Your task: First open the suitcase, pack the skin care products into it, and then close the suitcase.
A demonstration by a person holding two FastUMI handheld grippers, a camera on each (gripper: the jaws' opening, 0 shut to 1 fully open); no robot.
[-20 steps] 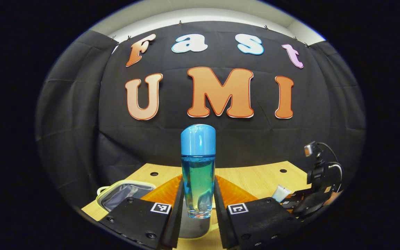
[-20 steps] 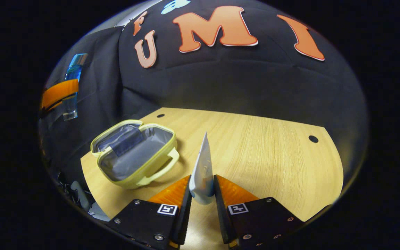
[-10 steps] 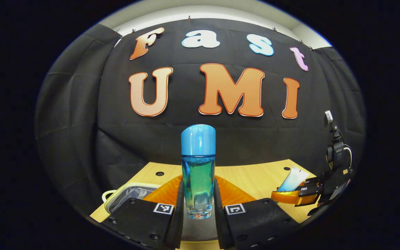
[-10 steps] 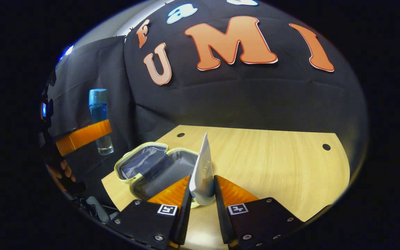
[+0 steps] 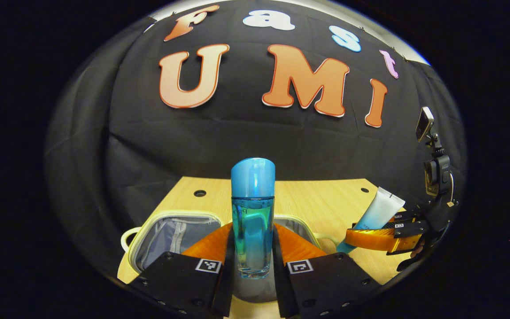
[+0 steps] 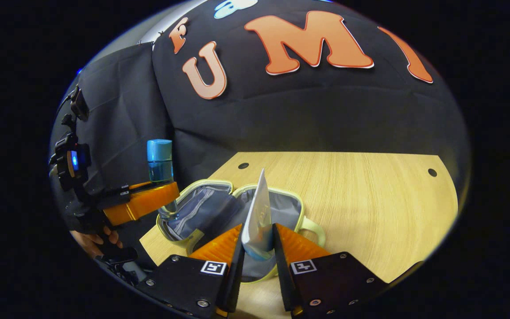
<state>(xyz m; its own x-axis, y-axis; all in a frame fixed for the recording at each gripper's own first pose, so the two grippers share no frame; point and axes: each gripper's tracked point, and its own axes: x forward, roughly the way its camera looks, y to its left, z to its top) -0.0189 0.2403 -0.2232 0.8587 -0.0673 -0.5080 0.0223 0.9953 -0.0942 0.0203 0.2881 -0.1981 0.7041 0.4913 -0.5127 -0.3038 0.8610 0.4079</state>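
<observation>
Packing step: your left gripper [image 5: 252,248] pinches the bottle [image 5: 252,217], frame centre, and your right gripper [image 6: 257,248] pinches the tube [image 6: 258,217], both over the open suitcase [image 6: 202,201] at lower centre. Next, likely lower and release each inside.

Left gripper [image 5: 253,261] clamps blue-capped bottle [image 5: 253,212] upright above open suitcase [image 5: 166,230] on table [image 5: 317,199].

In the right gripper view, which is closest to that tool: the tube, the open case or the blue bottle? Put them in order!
1. Tube: held between the right tool's fingers.
2. Open case: just beyond, below the tube.
3. Blue bottle: farthest, off left, in the other tool.
</observation>
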